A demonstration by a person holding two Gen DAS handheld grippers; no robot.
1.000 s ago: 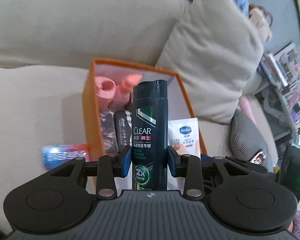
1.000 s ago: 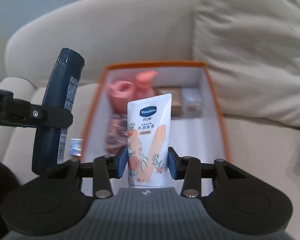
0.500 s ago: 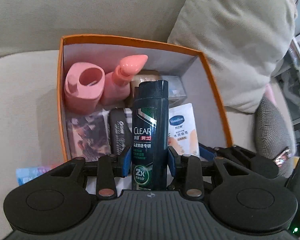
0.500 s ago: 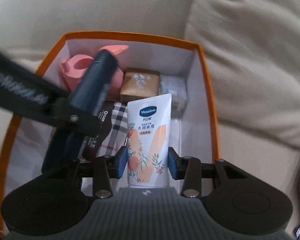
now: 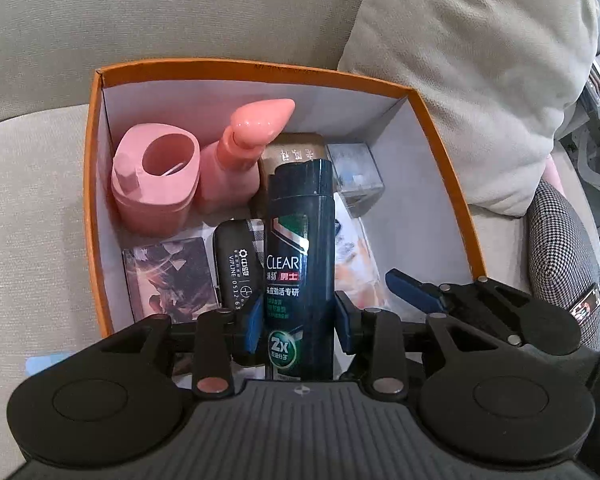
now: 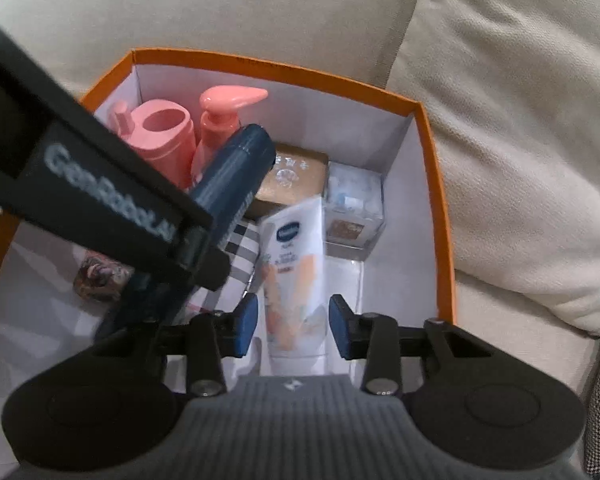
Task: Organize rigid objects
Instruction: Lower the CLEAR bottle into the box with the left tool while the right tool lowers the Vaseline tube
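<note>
We hold both tools over the orange box [image 5: 252,66], which sits on a beige sofa [image 5: 40,200] with a cushion [image 5: 480,80] at its right.

Our left gripper [image 5: 298,326] is partly closed, and its blue pads press both sides of the dark bottle [image 5: 300,240] low on its label. In the right wrist view the bottle leans across the left half of the box, its cap up near the pink pump [image 5: 236,168]. The gripper hides its foot, so we cannot tell whether it touches the floor of the box.

Our right gripper [image 6: 294,330] stands partly open, its jaws having just drawn in a little. The white tube [image 6: 296,264] lies between the pads, blurred and tipped away from us, and a thin gap seems to show at each side. We read this as no firm hold, though the blur leaves some doubt. The tube is inside the box, right of the middle, and its far end is just short of the brown carton [image 6: 296,180] and the clear cube [image 6: 354,200].

Also in the box are a pink jug [image 5: 156,176] in the far left corner, a black case [image 5: 236,264] and a patterned packet [image 5: 168,276].
</note>
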